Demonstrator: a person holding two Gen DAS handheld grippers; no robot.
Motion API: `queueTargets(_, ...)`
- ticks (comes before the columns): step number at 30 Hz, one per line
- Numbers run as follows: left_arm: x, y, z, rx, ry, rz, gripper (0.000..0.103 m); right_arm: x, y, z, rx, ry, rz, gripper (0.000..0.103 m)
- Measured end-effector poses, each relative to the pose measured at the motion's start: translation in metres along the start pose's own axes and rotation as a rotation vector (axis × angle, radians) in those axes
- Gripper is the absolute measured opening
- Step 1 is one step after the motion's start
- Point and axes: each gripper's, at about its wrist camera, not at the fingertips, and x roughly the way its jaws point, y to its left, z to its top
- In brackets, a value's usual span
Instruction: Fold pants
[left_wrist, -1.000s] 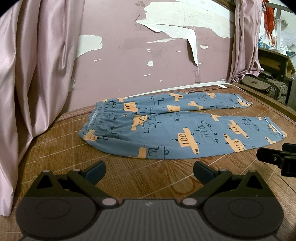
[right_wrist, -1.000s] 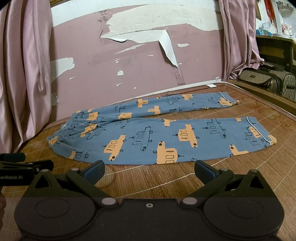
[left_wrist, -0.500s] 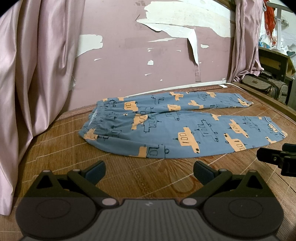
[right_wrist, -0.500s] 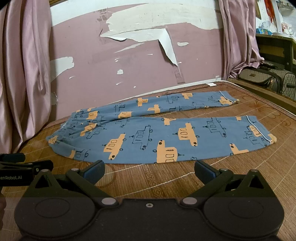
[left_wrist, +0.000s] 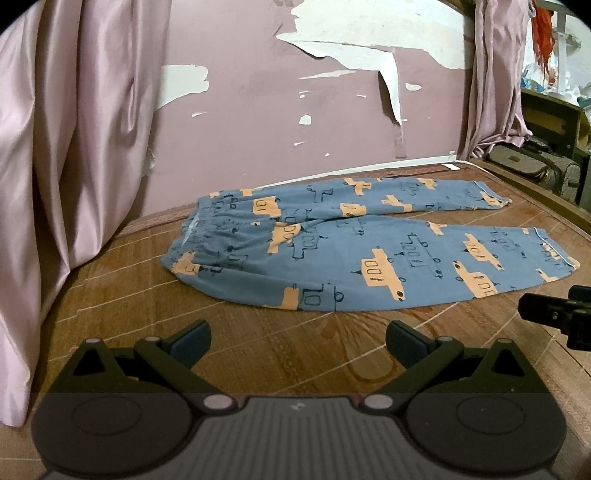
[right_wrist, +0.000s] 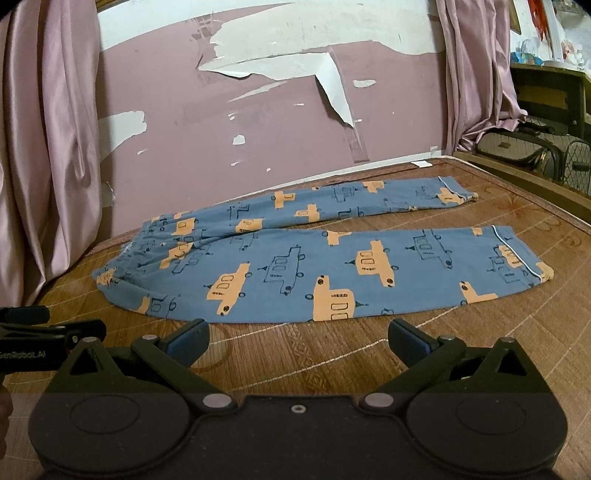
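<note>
Soft matt cloth pants lie ahead of the matt plastic tongs on a woven mat; glossy satin curtain left.

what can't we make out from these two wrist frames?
- Right gripper: in the left wrist view, cut off by the right edge; only a black part shows.
- Left gripper: in the right wrist view, cut off by the left edge.
- Underside of the blue car-print pants: hidden in both views; they lie flat on the woven brown mat.
- Clutter on the dark wooden shelf: left wrist view, too small and warped by the fisheye.
</note>
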Motion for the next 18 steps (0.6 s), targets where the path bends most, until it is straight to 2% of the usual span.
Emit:
queueTargets(7,-0.003,0.001,0.006,-0.004,0.038,0.023,0.103,0.0,0.0,0.002,0.003,0.011,-0.001,0.103)
queueTargets(13,0.002,-0.002,0.02,0.031,0.092,0.074,0.103,0.001,0.005,0.012,-0.034,0.042,-0.027,0.103)
queueTargets(18,0.014,0.0,0.044,0.045,0.13,0.054,0.103,0.006,0.002,0.031,-0.082,0.066,0.015,0.103)
